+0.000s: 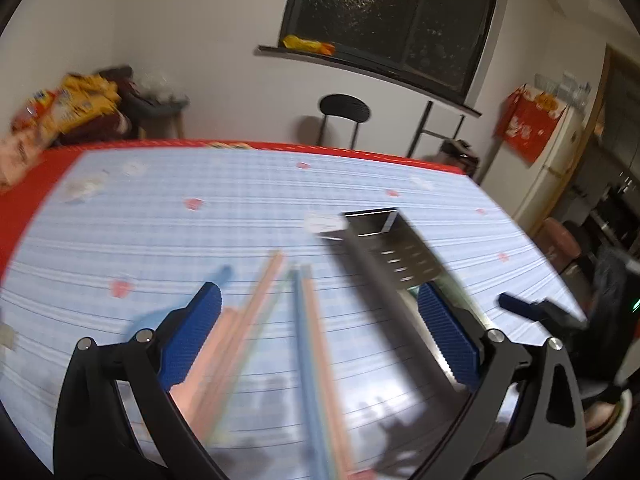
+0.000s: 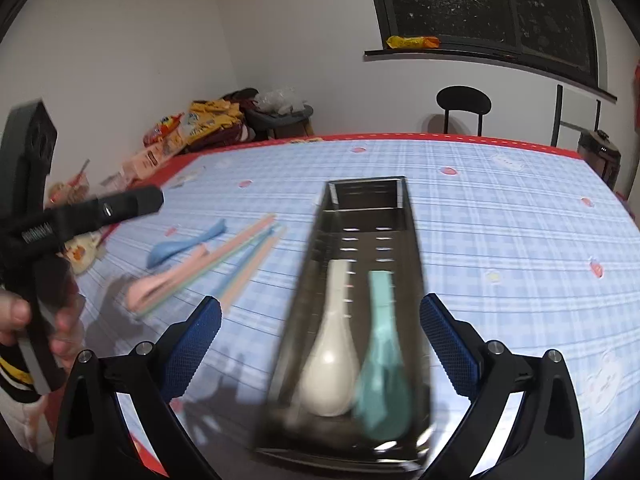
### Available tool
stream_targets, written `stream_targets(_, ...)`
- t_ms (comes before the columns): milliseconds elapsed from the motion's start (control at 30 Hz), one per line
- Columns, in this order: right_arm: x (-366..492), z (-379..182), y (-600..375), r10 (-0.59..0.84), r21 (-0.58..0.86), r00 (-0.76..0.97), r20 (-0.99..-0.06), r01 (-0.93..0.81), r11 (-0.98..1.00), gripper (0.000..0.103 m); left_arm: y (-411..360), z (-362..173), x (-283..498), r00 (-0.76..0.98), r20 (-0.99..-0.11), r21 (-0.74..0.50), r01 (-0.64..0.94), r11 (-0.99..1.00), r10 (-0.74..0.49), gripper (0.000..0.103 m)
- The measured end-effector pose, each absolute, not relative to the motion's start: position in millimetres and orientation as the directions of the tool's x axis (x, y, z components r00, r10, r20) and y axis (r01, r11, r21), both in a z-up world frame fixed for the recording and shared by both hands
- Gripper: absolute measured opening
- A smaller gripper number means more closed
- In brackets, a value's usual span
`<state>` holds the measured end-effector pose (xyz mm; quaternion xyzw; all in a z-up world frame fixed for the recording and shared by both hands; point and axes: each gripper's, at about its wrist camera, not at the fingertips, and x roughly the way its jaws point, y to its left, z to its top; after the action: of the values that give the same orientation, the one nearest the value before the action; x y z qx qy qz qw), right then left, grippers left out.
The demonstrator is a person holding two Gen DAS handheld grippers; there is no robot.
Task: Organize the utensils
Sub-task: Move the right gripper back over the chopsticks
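Left wrist view: left gripper [image 1: 320,340] spread wide, empty; chopsticks [image 1: 308,344] between its fingers, long axis running straight ahead. Right gripper [image 2: 320,344] also spread, straddling the metal caddy [image 2: 360,240], so the left is nearer.

White walls, dark-framed night window [image 2: 488,4] w/ black sill, round-backed black chair [image 2: 463,106] behind the blue-checked, red-edged counter [image 2: 500,216].

Indoor artificial light, dark window [image 2: 488,4]; soft shadows and pale glare on the near worktop [image 1: 248,196]. Motion blur smears chopsticks [image 1: 308,340] and metal caddy [image 2: 360,288]. Fisheye curvature, black vignette at corners.
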<state>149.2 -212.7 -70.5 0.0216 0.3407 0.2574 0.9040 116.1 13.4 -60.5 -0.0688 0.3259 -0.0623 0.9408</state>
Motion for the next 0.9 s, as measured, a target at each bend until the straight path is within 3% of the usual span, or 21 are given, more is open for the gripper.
stream_targets(300,134,-67,-158,0.519,0.277,0.625,-0.582,-0.448,0.85,0.097,86,-66,85,0.82,-0.569,-0.05,0.035,0.998,-0.058,0.097)
stream_targets(500,131,-78,-128,0.507,0.293,0.611,-0.608,-0.421,0.859,0.094,114,-87,80,0.811,-0.579,-0.035,0.075,0.997,-0.082,0.097)
stream_targets(667,127,-92,-108,0.485,0.282,0.594,-0.642,-0.404,0.87,0.069,108,-98,92,0.801,-0.586,-0.043,0.119,0.992,-0.121,0.097)
stream_targets(833,126,-104,-98,0.434,0.24,0.58,-0.69,-0.381,0.893,0.035,90,-103,100,0.806,-0.565,-0.025,0.199,0.98,-0.178,0.095)
stream_targets(867,126,-105,-96,0.422,0.225,0.582,-0.695,-0.381,0.897,0.032,88,-107,98,0.795,-0.574,-0.03,0.221,0.975,-0.198,0.092)
stream_targets(900,126,-107,-94,0.405,0.202,0.585,-0.702,-0.382,0.902,0.028,86,-110,98,0.784,-0.585,-0.033,0.232,0.972,-0.207,0.08)
